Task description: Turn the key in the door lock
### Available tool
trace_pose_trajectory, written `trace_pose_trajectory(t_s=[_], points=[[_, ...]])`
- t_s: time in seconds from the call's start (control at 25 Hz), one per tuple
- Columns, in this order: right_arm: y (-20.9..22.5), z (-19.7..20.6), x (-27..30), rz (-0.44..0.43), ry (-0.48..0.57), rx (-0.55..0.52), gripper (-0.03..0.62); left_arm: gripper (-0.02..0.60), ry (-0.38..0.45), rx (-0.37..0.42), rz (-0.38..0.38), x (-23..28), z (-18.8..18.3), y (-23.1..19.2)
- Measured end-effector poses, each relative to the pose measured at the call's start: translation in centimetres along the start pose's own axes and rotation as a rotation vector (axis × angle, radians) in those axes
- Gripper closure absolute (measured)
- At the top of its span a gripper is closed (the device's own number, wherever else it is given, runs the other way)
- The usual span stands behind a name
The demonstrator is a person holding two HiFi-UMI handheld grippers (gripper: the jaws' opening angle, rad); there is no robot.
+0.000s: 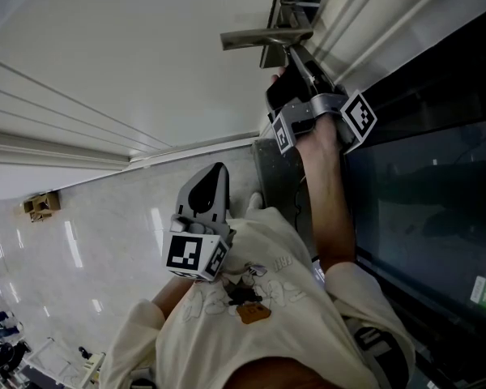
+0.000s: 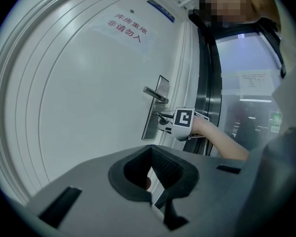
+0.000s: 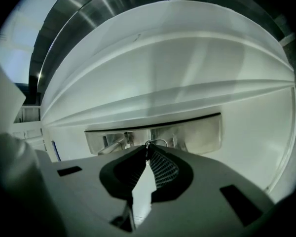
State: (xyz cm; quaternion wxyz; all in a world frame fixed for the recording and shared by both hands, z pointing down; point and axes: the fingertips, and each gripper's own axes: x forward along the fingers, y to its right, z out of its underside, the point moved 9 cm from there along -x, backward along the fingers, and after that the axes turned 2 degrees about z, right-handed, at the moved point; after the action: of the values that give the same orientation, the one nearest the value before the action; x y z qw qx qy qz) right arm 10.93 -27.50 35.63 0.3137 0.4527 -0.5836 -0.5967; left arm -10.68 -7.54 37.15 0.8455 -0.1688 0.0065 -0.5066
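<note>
The white door point(image 1: 105, 47) carries a steel lock plate point(image 2: 150, 117) with a lever handle point(image 1: 266, 37) on it. In the left gripper view, the key point(image 2: 159, 116) sticks out of the lock below the handle point(image 2: 155, 95). My right gripper point(image 1: 279, 70) is shut on that key, with its marker cube point(image 2: 183, 120) just behind. In the right gripper view the key's ring point(image 3: 156, 142) shows at the tips of the right gripper point(image 3: 147, 151), in front of the plate point(image 3: 202, 135). My left gripper point(image 1: 218, 170) hangs away from the door near my chest, shut and holding nothing.
A dark metal frame with a glass panel point(image 1: 421, 209) stands right beside the door's lock edge. A sign with red print point(image 2: 127, 27) is stuck on the door higher up. On the glossy floor far left lies a small box point(image 1: 40, 205).
</note>
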Motion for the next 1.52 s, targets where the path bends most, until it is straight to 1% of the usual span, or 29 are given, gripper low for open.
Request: trace_pose_trajectory(t_s=[0.24, 0.28, 0.32, 0.36, 0.4, 0.56, 0.64, 0.72, 0.76, 0.92, 1.04, 1.08, 1.16, 1.36, 1.52], points=[[0.0, 0.0, 0.1, -0.021, -0.003, 0.020, 0.571, 0.575, 0.004, 0.003, -0.004, -0.2, 0.0, 0.1], [0.0, -0.1, 0.2, -0.032, -0.006, 0.018, 0.563, 0.575, 0.007, 0.004, -0.005, -0.1, 0.0, 0.1], [-0.1, -0.1, 0.3, -0.041, -0.011, 0.012, 0.515, 0.575, 0.008, 0.005, -0.006, -0.1, 0.0, 0.1], [-0.1, -0.2, 0.3, -0.047, -0.016, 0.003, 0.473, 0.575, 0.008, 0.005, -0.008, -0.1, 0.0, 0.0], [-0.2, -0.2, 0.2, -0.047, -0.019, -0.009, 0.458, 0.575, 0.009, 0.004, -0.011, -0.2, 0.1, 0.0], [-0.1, -0.4, -1.1, -0.019, -0.026, -0.073, 0.454, 0.575, 0.012, 0.002, -0.021, -0.3, 0.1, -0.2], [-0.3, -0.4, -2.1, -0.014, -0.031, -0.133, 0.454, 0.575, 0.012, 0.001, -0.019, -0.2, 0.1, -0.2], [-0.8, -0.1, -3.3, -0.013, -0.050, -0.227, 0.459, 0.575, 0.010, 0.002, -0.015, -0.1, 0.0, -0.1], [-1.1, 0.2, -4.0, -0.011, -0.065, -0.292, 0.473, 0.575, 0.009, 0.002, -0.012, 0.0, -0.1, 0.0], [-2.7, 1.5, -6.7, 0.009, -0.108, -0.635, 0.558, 0.575, 0.003, 0.004, 0.000, 0.5, -0.2, 0.2], [-3.5, 2.6, -8.3, 0.001, -0.117, -0.894, 0.586, 0.575, -0.005, 0.005, 0.010, 1.0, -0.1, 0.4], [-3.5, 3.1, -8.8, 0.006, -0.122, -0.981, 0.586, 0.575, -0.007, 0.006, 0.014, 1.1, -0.1, 0.4], [-2.8, 4.2, -9.9, 0.040, -0.142, -1.122, 0.587, 0.575, -0.013, 0.007, 0.024, 1.4, 0.0, 0.6], [-0.3, 6.9, -12.6, 0.123, -0.190, -1.320, 0.588, 0.575, -0.024, 0.013, 0.047, 2.1, 0.1, 0.9], [0.3, 8.5, -14.4, 0.160, -0.206, -1.430, 0.588, 0.575, -0.034, 0.019, 0.060, 2.5, 0.4, 1.2]])
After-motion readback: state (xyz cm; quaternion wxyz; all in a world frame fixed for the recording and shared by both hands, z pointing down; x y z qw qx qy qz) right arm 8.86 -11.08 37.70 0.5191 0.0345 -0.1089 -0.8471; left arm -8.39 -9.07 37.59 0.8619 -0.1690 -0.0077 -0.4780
